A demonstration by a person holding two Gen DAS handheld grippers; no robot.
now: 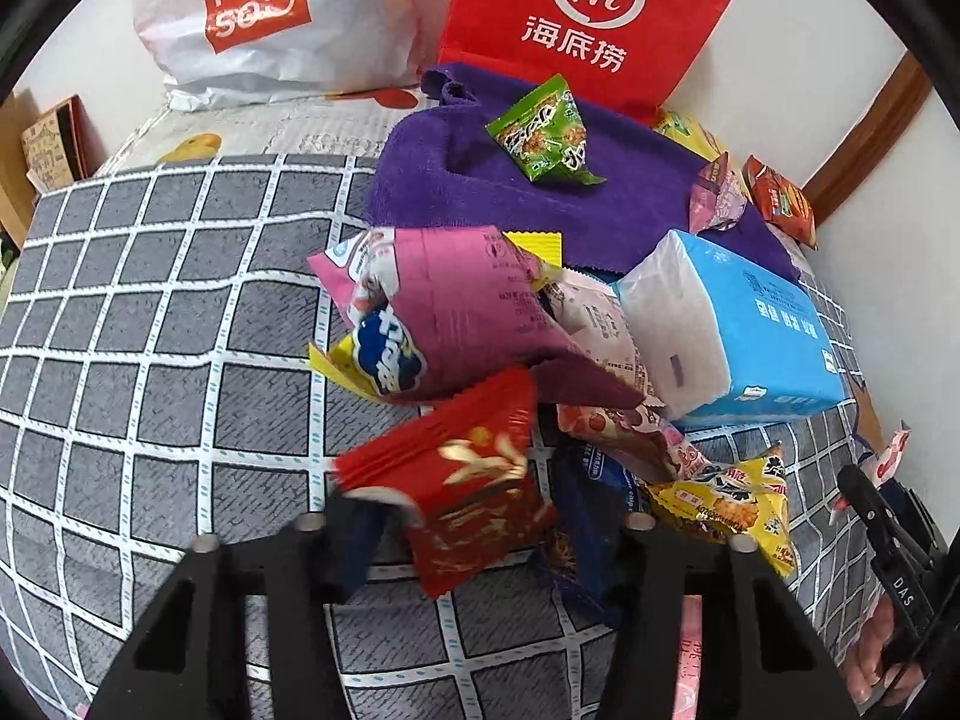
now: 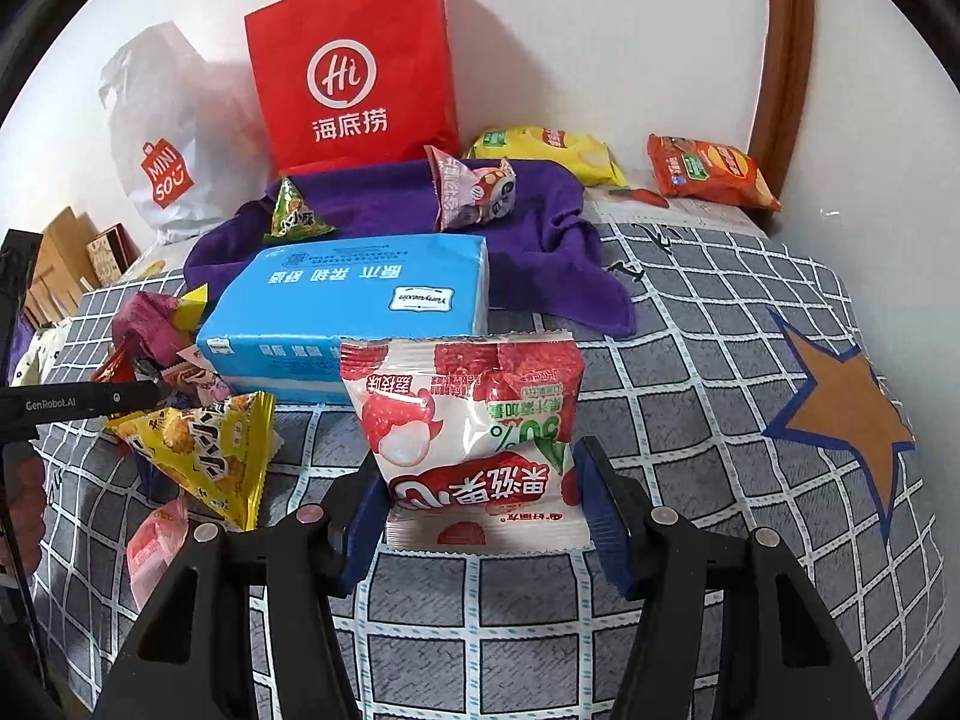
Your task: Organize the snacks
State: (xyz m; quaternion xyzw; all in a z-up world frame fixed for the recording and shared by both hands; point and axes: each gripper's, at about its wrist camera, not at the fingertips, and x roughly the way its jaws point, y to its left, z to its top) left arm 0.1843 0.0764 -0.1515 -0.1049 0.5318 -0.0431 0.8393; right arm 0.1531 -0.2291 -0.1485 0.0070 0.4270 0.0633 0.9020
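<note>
Both grippers loaded beside the blue tissue pack (image 2: 354, 306)

The right gripper (image 2: 480, 516) was clamped on the lychee packet (image 2: 474, 432), its long axis pointing toward the pack just beyond; the left gripper (image 1: 474, 531) pinched a red packet (image 1: 468, 480) before the pack; behind it, the red paper bag (image 2: 354, 66) and white bag (image 1: 252, 18) hid their contents.

Two wrist fisheyes, close, angled down over the bed, both facing the red bag (image 1: 591, 18) and blue tissue pack (image 2: 354, 312).
</note>
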